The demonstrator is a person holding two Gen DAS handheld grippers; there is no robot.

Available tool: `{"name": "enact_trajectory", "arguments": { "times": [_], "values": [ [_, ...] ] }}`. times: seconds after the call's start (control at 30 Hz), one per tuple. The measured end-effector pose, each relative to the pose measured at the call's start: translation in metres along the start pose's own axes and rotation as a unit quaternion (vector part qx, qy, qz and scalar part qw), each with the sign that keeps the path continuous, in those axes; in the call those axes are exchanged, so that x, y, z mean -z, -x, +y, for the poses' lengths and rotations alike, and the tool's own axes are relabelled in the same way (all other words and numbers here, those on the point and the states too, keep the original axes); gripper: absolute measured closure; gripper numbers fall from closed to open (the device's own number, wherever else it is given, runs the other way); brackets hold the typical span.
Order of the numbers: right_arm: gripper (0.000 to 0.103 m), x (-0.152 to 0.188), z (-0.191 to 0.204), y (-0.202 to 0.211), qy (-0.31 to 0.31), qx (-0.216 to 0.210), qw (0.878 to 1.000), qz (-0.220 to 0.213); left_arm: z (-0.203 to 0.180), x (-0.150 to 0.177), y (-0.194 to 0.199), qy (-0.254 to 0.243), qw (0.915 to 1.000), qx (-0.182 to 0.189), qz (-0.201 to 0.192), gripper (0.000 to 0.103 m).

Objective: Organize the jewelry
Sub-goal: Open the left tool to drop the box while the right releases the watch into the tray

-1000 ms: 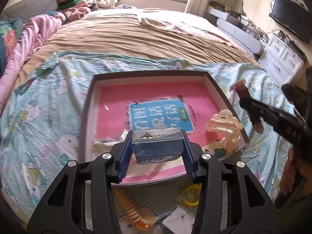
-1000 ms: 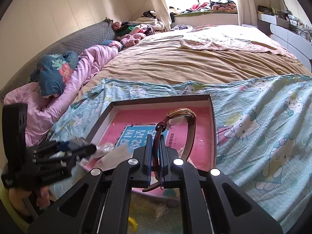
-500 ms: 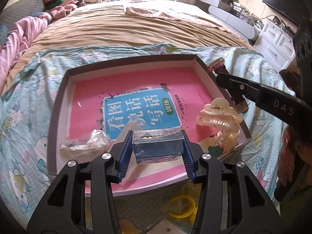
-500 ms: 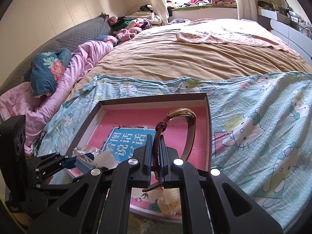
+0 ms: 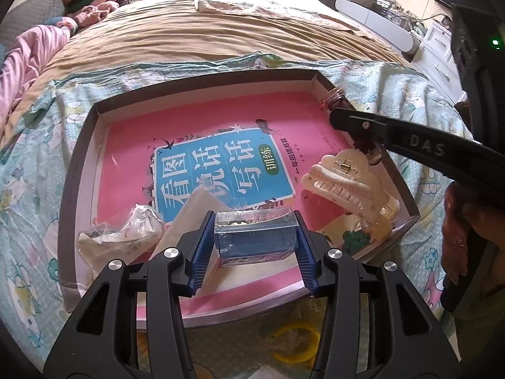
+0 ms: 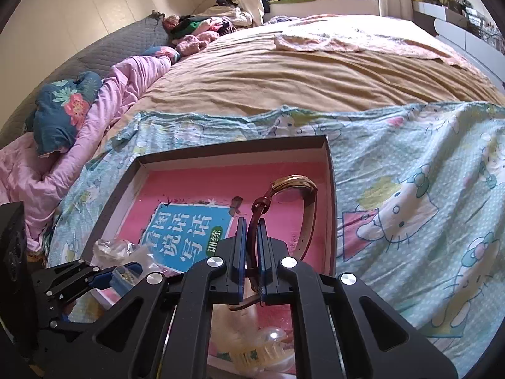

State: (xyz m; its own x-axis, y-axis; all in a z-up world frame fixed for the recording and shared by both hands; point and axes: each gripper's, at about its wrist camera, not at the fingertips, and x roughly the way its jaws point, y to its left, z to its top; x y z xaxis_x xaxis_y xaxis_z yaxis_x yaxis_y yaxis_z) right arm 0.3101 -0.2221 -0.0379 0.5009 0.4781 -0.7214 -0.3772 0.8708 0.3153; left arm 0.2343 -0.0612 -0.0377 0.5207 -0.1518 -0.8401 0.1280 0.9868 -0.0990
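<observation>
The left tongs [image 5: 255,240] are clamped on a small clear box [image 5: 256,237], its blue pads pressing the box's two short sides. The box has a dark blue lining and something small and gold-coloured at its top edge; what that is cannot be made out. It hangs just above the near edge of a shallow dark-walled tray [image 5: 79,158] lying on the bed [image 5: 221,34], over a cartoon-print sheet [image 5: 28,164].

A pink book [image 5: 202,145] with a blue title panel covers the tray floor. At about 8 o'clock from the box, a crumpled clear plastic bag [image 5: 126,230] and a flat paper slip [image 5: 192,208] lie on the book. At about 2 o'clock, a cream hair claw [image 5: 350,189] sits in the tray's near right corner, against the wall.

The right tongs [image 6: 251,252] are closed on the brown strap of a wristwatch [image 6: 293,186]; the strap is pinched thin between the pads and the gold-rimmed watch case stands up beyond them at 12 o'clock, over the tray's far right part beside its right wall.

Below the tray, at 5 o'clock from the box in the left view, a yellow ring [image 5: 293,341] lies on the sheet.
</observation>
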Motion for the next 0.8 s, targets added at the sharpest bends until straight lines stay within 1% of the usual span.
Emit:
{"name": "enact_trajectory", "arguments": {
  "times": [0.03, 0.1, 0.17, 0.23, 0.37, 0.43, 0.47, 0.5, 0.57, 0.6, 0.7, 0.77, 0.8],
  "values": [
    [0.097, 0.0, 0.0, -0.002, -0.001, -0.001, 1.0, 0.003, 0.0, 0.0, 0.001, 0.0, 1.0, 0.001, 0.0, 0.055],
    [0.096, 0.001, 0.001, -0.005, -0.002, 0.0, 1.0, 0.007, 0.001, 0.001, 0.001, 0.0, 1.0, 0.001, 0.001, 0.054],
    [0.092, 0.002, 0.001, -0.006, -0.005, 0.001, 1.0, 0.008, 0.002, 0.001, 0.002, 0.002, 1.0, 0.001, 0.0, 0.053],
    [0.091, 0.003, 0.0, -0.006, -0.008, 0.002, 1.0, 0.009, 0.003, 0.002, 0.004, 0.005, 1.0, 0.002, -0.001, 0.049],
    [0.091, 0.004, 0.001, 0.002, -0.006, 0.002, 1.0, -0.002, 0.004, 0.003, 0.01, 0.008, 0.9999, 0.004, -0.005, 0.047],
    [0.09, 0.004, 0.001, 0.006, -0.005, 0.004, 1.0, -0.005, 0.005, 0.003, 0.013, 0.009, 0.9999, 0.003, -0.008, 0.042],
    [0.088, 0.004, 0.001, 0.009, -0.006, 0.004, 1.0, -0.008, 0.005, 0.003, 0.015, 0.01, 0.9999, 0.003, -0.01, 0.042],
    [0.086, 0.004, 0.002, 0.012, -0.006, 0.005, 1.0, -0.011, 0.005, 0.003, 0.017, 0.011, 0.9999, 0.002, -0.012, 0.041],
    [0.07, 0.005, 0.002, 0.019, -0.007, 0.007, 1.0, -0.018, 0.007, 0.003, 0.021, 0.014, 0.9998, 0.001, -0.016, 0.039],
    [0.066, 0.005, 0.003, 0.023, -0.008, 0.007, 1.0, -0.024, 0.008, 0.004, 0.023, 0.016, 0.9997, -0.001, -0.017, 0.037],
    [0.058, 0.007, 0.006, 0.035, -0.007, 0.006, 0.999, -0.037, 0.01, 0.004, 0.029, 0.019, 0.9996, -0.005, -0.022, 0.035],
    [0.049, 0.008, 0.009, 0.044, -0.004, 0.009, 0.999, -0.045, 0.012, 0.005, 0.035, 0.024, 0.9994, -0.006, -0.026, 0.032],
    [0.046, 0.009, 0.011, 0.048, -0.003, 0.009, 0.999, -0.049, 0.013, 0.005, 0.038, 0.026, 0.9992, -0.008, -0.029, 0.027]
  ]
}}
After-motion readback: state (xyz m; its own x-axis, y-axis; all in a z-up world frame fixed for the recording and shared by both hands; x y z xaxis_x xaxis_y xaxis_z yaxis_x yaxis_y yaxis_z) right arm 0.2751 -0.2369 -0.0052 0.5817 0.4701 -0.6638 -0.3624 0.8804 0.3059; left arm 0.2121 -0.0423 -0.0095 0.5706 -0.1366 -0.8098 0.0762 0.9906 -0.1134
